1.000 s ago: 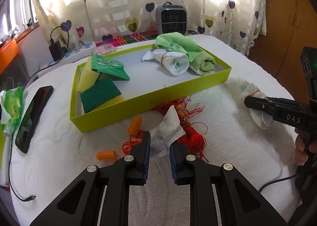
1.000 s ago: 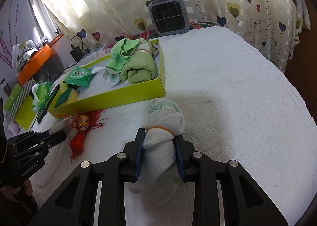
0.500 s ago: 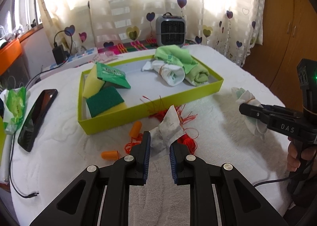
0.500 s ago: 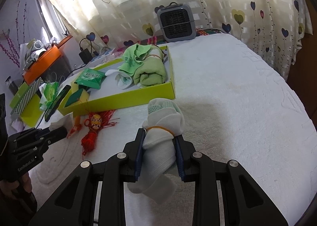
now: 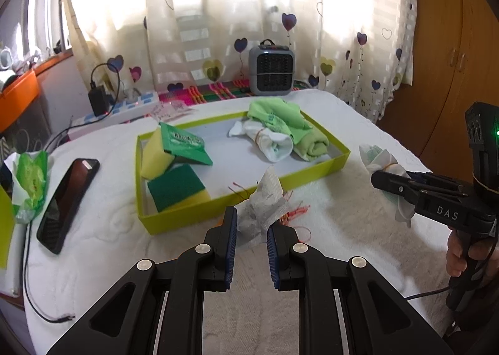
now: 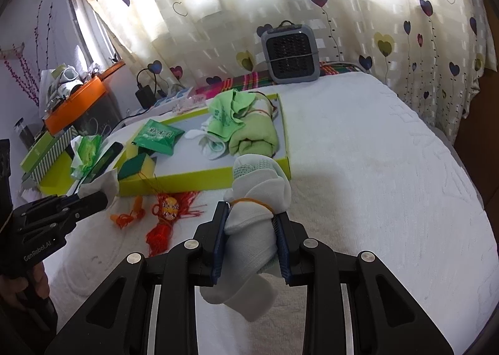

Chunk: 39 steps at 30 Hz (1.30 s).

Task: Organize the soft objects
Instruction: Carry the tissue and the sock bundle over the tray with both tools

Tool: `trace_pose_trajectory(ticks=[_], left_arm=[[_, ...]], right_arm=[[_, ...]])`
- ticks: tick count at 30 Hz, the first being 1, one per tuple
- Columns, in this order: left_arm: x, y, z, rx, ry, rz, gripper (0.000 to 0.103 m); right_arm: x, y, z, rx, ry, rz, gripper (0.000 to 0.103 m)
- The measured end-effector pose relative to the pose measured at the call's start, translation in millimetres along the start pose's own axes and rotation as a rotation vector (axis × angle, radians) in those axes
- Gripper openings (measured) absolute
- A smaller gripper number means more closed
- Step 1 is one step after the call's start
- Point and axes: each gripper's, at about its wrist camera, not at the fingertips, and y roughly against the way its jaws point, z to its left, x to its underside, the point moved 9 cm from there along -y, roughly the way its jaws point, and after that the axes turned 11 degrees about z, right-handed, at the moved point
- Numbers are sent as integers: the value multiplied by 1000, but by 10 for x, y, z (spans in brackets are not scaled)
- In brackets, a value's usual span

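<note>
So we've got the white-covered desk [image 5: 358, 224] with the lime-green tray [image 5: 193, 214] sitting in the middle, already holding two sponges, a green packet, a rolled green towel [image 5: 308, 143] and a banded white sock roll. Looks like we're mid-carry with both hands, heading for that tray.

Right tongs [image 6: 251, 242] are clamped on a white sock bundle [image 6: 255, 214] with a rubber band round it, held clear above the cloth just short of the tray's near right corner. Left tongs [image 5: 251, 242] are pinching a crumpled white tissue wad [image 5: 263, 205], held up in front of the tray's near wall.

Tip from us: lift both well over the rim before letting go. Sock goes beside the other roll; tissue into the bare middle. The red tassel charm [image 6: 165, 218] and orange earplugs [image 6: 131, 214] are not yet picked up.
</note>
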Motion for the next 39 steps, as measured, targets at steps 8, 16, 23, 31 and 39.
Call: trace_pose_trajectory(ticks=[8, 16, 23, 31, 39], left_arm=[[-164, -23, 37, 8, 7, -14, 17], [-315, -106, 129, 11, 13, -16, 17], [-437, -213, 189, 26, 22, -6, 17], [-619, -352, 230, 29, 26, 0, 17], [-809, -564, 236, 25, 23, 18, 17]], right_arm=[[-176, -17, 77, 1, 17, -15, 30], [-395, -75, 142, 11, 32, -26, 30], [-553, -172, 202, 13, 40, -29, 29], [-728, -280, 216, 37, 52, -26, 30], [-909, -444, 262, 49, 72, -16, 30]])
